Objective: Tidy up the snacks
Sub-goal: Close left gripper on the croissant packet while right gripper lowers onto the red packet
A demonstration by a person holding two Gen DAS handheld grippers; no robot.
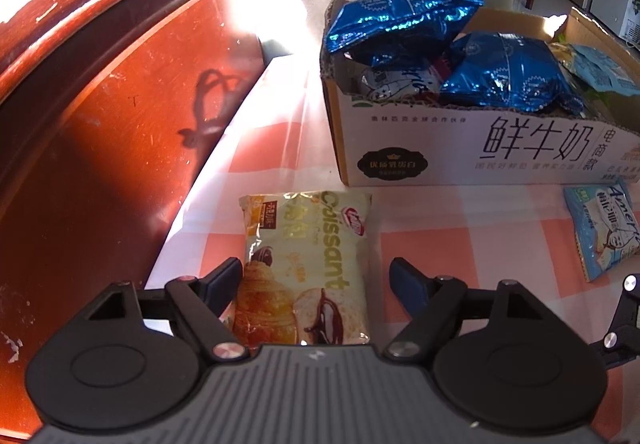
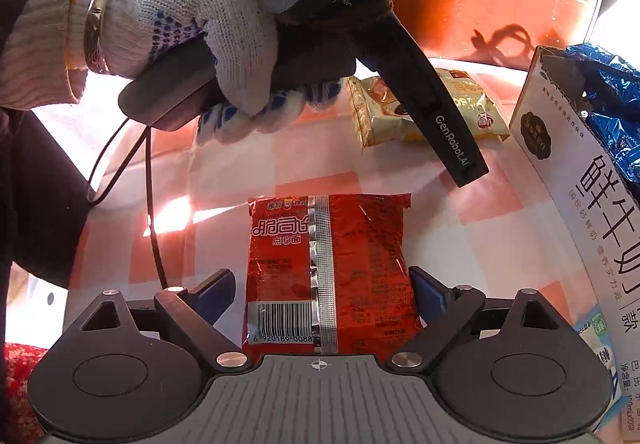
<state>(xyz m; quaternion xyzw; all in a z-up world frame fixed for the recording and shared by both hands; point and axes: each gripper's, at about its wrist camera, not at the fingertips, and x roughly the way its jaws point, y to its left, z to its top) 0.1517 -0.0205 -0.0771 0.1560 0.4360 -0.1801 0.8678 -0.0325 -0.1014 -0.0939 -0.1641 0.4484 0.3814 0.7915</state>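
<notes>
Two claws point down at a checked counter (image 1: 420,244). The left claw (image 1: 316,276) stands open around a croissant packet (image 1: 306,268), lengthwise between its fingers. The right claw (image 2: 322,288) stands open around a red snack packet (image 2: 332,272), also lengthwise. A snack-filled carton (image 1: 460,147) waits beyond.

Your left tongs (image 1: 316,284) tilt steeply downward, jaws spread wide, one finger (image 1: 224,280) on either side of the croissant packet (image 1: 308,268). Your gloved left hand (image 2: 192,23) wraps their handle. Your right tongs (image 2: 320,292) also angle down, jaws apart.
</notes>
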